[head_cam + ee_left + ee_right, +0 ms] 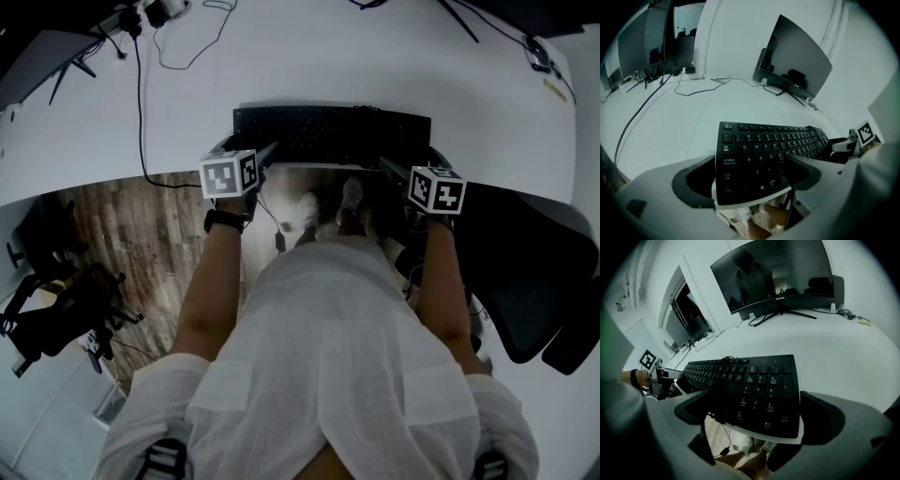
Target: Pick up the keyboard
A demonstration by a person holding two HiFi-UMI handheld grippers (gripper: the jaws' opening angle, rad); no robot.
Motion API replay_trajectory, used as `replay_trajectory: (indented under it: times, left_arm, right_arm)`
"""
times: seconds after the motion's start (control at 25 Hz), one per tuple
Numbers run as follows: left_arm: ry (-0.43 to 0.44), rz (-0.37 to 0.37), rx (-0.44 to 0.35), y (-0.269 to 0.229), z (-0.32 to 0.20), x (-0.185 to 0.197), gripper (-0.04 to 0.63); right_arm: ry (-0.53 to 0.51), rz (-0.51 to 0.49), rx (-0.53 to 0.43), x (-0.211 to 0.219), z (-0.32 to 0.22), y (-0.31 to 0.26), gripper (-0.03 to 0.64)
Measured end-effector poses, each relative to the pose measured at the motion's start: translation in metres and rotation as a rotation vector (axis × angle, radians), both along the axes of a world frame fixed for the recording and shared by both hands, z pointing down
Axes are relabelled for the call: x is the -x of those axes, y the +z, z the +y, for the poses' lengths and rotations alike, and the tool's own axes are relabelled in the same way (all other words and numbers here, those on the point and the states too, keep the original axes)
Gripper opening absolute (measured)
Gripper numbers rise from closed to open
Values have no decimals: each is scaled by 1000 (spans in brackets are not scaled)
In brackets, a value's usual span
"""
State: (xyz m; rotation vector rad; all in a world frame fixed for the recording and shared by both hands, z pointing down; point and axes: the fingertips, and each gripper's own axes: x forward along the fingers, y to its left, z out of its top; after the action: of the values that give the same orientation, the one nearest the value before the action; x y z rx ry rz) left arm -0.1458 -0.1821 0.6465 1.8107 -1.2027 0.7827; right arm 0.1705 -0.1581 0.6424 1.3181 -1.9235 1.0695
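The black keyboard (pixel 333 134) lies flat on the white desk (pixel 375 66), its near edge overhanging the desk's front edge. My left gripper (pixel 267 152) stands open at the keyboard's left end, whose keys (pixel 764 154) fill the space between the jaws; the pads stay off it. At the right end my right gripper (pixel 394 167) is open too, the number-pad end (pixel 754 385) lying between its jaws. A thin black cable (pixel 717 376) is draped over the keys and dangles below the desk. Gripper midpoints: left gripper (pixel 750 178), right gripper (pixel 759 413).
A curved monitor (pixel 797 61) (pixel 773 273) stands at the back of the desk. Loose cables (pixel 141 94) run across the desk's left part. A black office chair (pixel 534 281) is at my right. My feet (pixel 328 202) stand on the wooden floor below.
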Motion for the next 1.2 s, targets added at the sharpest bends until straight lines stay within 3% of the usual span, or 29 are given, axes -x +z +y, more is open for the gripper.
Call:
replay_trajectory:
  times: [0.4, 1.2]
  left_arm:
    - [-5, -35, 33, 4, -3, 1, 426]
    - [-5, -33, 41, 8, -6, 0, 436]
  right_arm:
    - [39, 83, 53, -1, -8, 14, 581]
    - [37, 75, 74, -2, -9, 18, 581]
